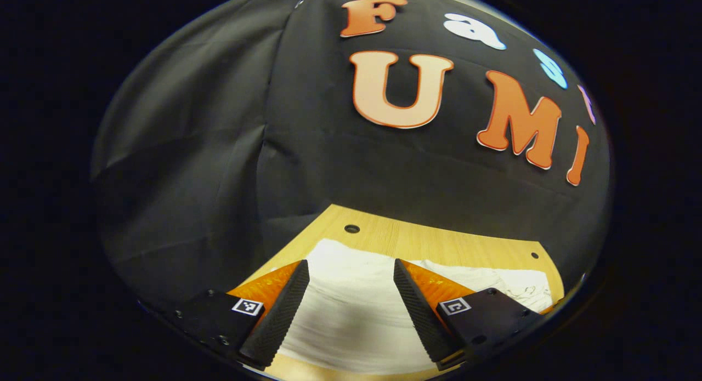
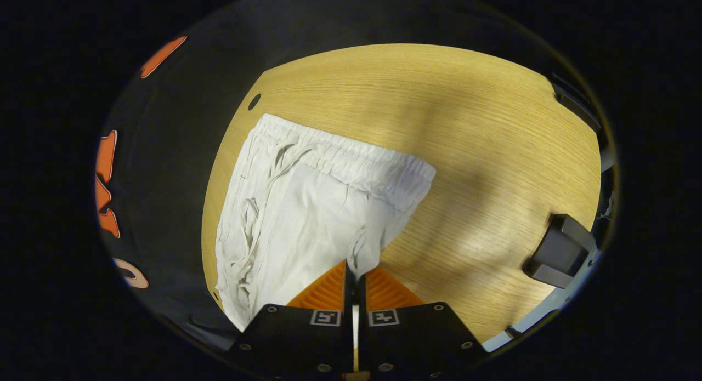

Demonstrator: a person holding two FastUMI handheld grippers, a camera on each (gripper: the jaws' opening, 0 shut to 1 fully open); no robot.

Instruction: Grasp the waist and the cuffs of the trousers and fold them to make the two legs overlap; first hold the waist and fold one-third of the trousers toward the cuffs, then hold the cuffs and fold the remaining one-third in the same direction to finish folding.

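Right gripper (image 2: 355, 271): jaws drawn together to a thin slit, with a gathered fold of the white trousers (image 2: 307, 205) nipped between them. The cloth rises out of the pinch and spreads away from the fingers in the right gripper view.

Left gripper (image 1: 351, 271): jaws spread wide, holding nothing. White cloth of the trousers (image 1: 356, 304) lies below and between the two fingers; whether the fingers touch it cannot be told.

Trousers, white, soft fabric: lying on the wooden table (image 2: 439, 107). In the right gripper view the elastic waistband (image 2: 351, 153) runs across the far end of the garment, gathered and ribbed, with drawcords trailing down the left part of the cloth. The garment sits toward the left part of the tabletop, near the table's edge on that side. In the left gripper view the cloth spreads flat under the fingers, with a crumpled part toward the right.

Table, light wood grain: a small round hole (image 1: 352, 228) shows in the top beyond the cloth in the left gripper view.

Dark block-shaped object (image 2: 562, 252): at the table's right edge in the right gripper view, well apart from the trousers.
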